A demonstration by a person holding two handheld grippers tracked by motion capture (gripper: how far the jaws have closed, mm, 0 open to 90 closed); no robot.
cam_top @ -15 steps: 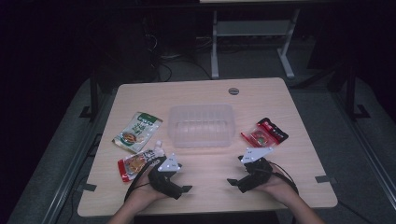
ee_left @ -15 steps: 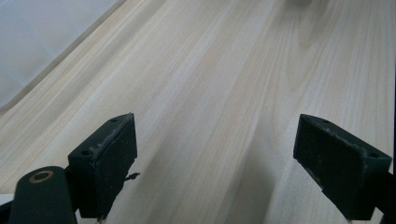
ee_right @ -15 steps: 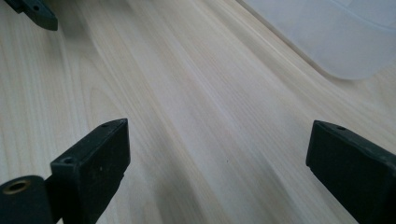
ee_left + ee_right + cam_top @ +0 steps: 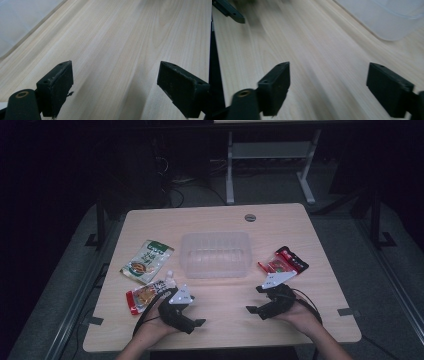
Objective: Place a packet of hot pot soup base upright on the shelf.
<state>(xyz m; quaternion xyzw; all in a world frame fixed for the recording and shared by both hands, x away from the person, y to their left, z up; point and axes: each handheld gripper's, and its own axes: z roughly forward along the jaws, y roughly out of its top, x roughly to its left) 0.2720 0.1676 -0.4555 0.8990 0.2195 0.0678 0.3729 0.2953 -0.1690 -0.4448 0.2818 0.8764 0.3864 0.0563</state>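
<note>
The left gripper (image 4: 192, 317) is sitting in the lower left of the high view with its jaws standing wide apart and nothing between them. In the left gripper view the two black pads (image 4: 58, 87) are hovering over bare wood, touching nothing. The right gripper (image 4: 257, 304), in the lower right of the high view, is likewise released: its jaws are spread wide and gripping nothing, and in the right gripper view its pads (image 4: 277, 86) are framing only the grain of the table (image 4: 220, 320).

Just above and left of the left gripper, the red-and-white snack packet (image 4: 146, 295) is lying flat, close beside the gripper's grey plate. Higher up on the left, a green packet (image 4: 146, 261) is lying near the table's edge. Just above the right gripper, the red packet (image 4: 283, 261) is lying flat, close to that gripper's plate. Between the two sides, in the middle of the frame, the clear plastic container (image 4: 216, 254) is standing empty; its corner is showing at the upper right of the right gripper view.
</note>
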